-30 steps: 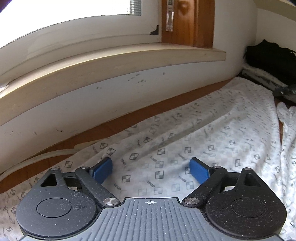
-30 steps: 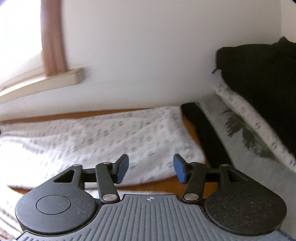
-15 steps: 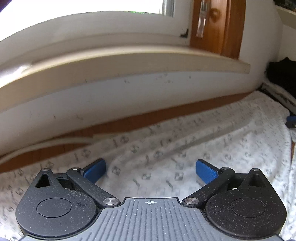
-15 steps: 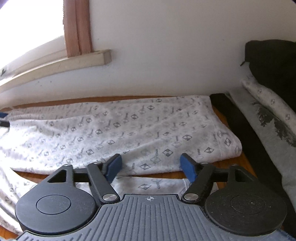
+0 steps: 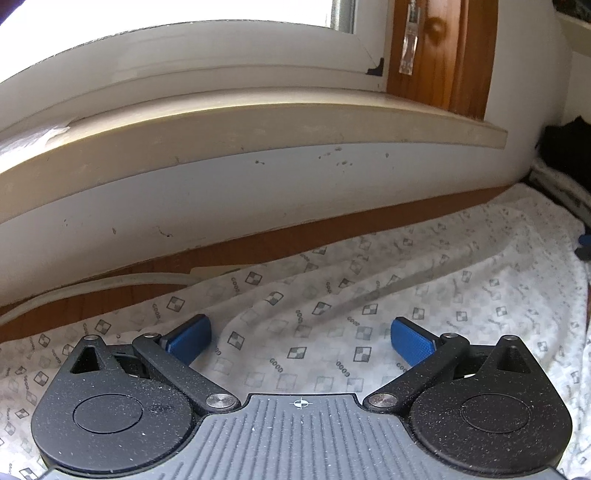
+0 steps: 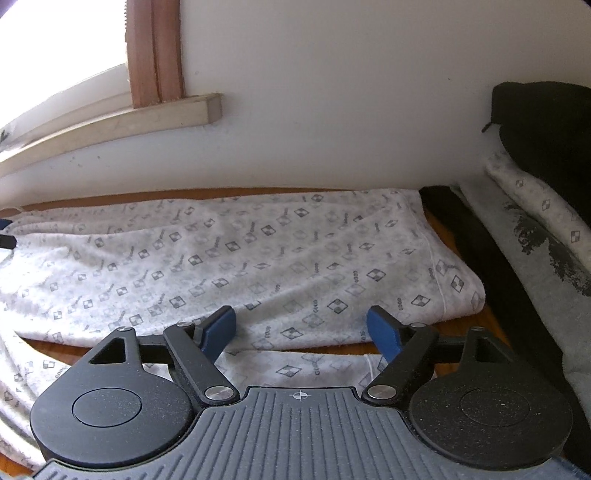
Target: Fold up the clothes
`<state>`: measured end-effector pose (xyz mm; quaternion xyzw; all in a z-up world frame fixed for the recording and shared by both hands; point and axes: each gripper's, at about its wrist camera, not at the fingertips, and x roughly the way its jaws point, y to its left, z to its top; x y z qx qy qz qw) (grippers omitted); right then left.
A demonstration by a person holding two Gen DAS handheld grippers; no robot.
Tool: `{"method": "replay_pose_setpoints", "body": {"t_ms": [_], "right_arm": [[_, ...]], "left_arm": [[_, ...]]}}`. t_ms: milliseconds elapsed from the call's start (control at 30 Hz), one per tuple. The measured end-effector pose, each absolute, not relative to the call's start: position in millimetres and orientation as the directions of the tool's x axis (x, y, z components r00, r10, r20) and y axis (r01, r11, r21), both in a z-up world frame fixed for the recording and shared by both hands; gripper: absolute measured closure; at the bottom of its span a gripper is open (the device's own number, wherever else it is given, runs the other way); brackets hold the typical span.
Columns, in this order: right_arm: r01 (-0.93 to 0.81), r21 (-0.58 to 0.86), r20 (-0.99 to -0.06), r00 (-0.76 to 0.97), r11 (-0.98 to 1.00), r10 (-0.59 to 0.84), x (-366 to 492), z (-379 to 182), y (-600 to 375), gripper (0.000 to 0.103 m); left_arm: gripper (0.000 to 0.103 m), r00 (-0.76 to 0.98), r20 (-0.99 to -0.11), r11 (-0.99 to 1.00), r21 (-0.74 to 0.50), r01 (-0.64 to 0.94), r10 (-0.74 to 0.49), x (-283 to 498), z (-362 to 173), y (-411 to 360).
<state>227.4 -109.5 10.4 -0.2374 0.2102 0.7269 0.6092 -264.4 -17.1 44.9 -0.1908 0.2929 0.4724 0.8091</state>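
Left gripper [image 5: 301, 341] spread wide, right gripper [image 6: 301, 330] likewise, empty

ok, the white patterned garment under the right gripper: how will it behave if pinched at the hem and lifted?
Probably floppy: the patterned garment lies wrinkled and draped flat. Likely light, being thin knit. It may slide on the smooth wooden surface, dragging rather than lifting cleanly.

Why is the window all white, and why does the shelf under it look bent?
In the left wrist view the window is blown out by daylight, so nothing outside shows, and the fisheye lens bows the straight windowsill into a curve. In the right wrist view the window glares white too, while the patterned clothes look sharp, not blurry.
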Motion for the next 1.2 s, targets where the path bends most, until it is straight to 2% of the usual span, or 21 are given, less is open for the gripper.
{"method": "replay_pose_setpoints", "body": {"t_ms": [100, 367, 533, 700, 900, 1067, 1200], "right_arm": [[-0.986, 0.016, -0.602, -0.144, -0.168, 0.786, 227.3, 10.5, -109.7, 0.025], [-0.986, 0.017, -0.602, -0.143, -0.166, 0.786, 227.4, 10.7, -109.6, 0.024], [-0.986, 0.014, -0.602, -0.139, -0.164, 0.786, 227.0, 11.0, -109.9, 0.023], [-0.988, 0.013, -0.603, -0.131, -0.155, 0.787, 226.9, 11.1, -110.7, 0.021], [-0.989, 0.012, -0.603, -0.126, -0.149, 0.788, 226.5, 11.2, -111.0, 0.02], [-0.988, -0.035, -0.579, -0.103, -0.151, 0.809, 225.5, 15.3, -127.8, 0.021], [-0.99, -0.042, -0.568, -0.088, -0.136, 0.818, 233.1, 22.8, -153.8, 0.022]], "left_arm": [[0.0, 0.364, -0.655, 0.475, -0.008, -0.88, 0.662, -264.8, 48.0, -21.9], [0.0, 0.276, -0.594, 0.376, 0.047, -0.926, 0.755, -318.0, 97.7, -88.2], [0.0, 0.136, -0.575, 0.218, 0.076, -0.973, 0.807, -408.8, 119.1, -166.7], [0.0, 0.008, -0.592, 0.04, 0.041, -0.998, 0.806, -498.2, 121.7, -243.9], [0.0, -0.061, -0.619, -0.069, 0.011, -0.998, 0.783, -554.8, 106.3, -302.2], [0.002, 0.01, -0.585, -0.02, -0.044, -0.999, 0.811, -540.4, 109.0, -296.3], [0.006, 0.154, -0.562, 0.128, -0.085, -0.988, 0.813, -482.1, 104.8, -264.3]]}}
